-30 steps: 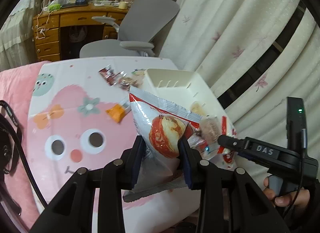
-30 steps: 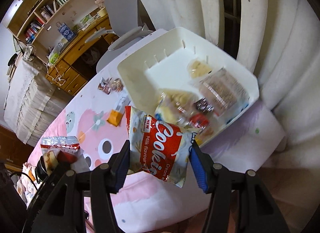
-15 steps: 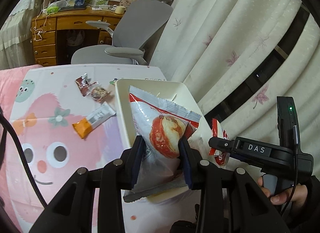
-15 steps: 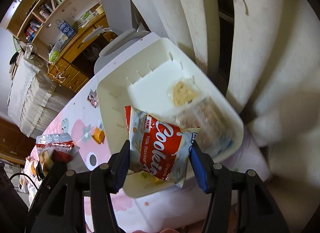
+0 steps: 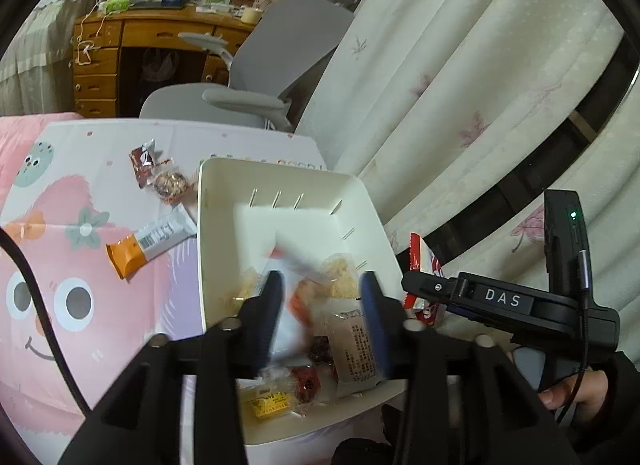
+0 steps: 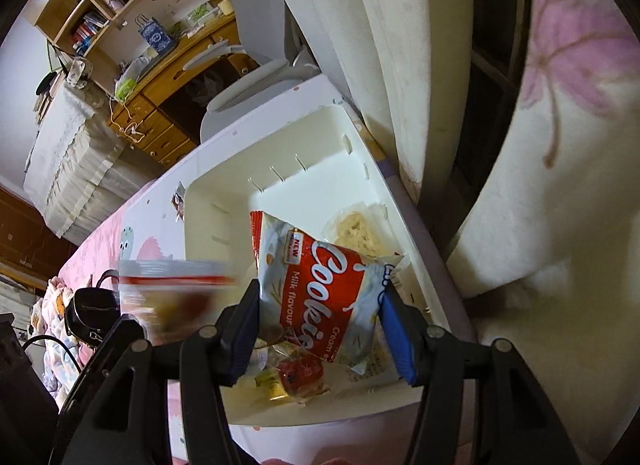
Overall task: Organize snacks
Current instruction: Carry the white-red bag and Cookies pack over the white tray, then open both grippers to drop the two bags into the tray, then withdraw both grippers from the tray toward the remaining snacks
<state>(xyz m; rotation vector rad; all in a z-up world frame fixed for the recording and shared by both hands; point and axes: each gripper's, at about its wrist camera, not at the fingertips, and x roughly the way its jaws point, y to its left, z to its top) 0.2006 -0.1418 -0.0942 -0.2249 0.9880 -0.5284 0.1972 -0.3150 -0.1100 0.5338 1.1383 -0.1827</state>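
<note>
Jaws: left gripper just spread, its blurred packet dropping into the bin; right gripper pinching the cookie bag by its sides. Light, crinkly, slippery, crushable.

Glossy foil cookie packet, matt plastic bin

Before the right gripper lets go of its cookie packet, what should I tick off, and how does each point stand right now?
1. Right gripper above the white bin: ok.
2. Cookie packet clamped between both pads: ok, not yet released.
3. Left gripper clear of its bag: ok; its jaws have just been opening and the blurred snack bag is dropping between them, no longer pressed.
4. Free floor in the bin's far half: ok.
5. Snack bag settled in the bin: cannot tell, too blurred.
6. Table snacks sorted: not ok; the orange-ended bar and two small packets lie outside.
</note>
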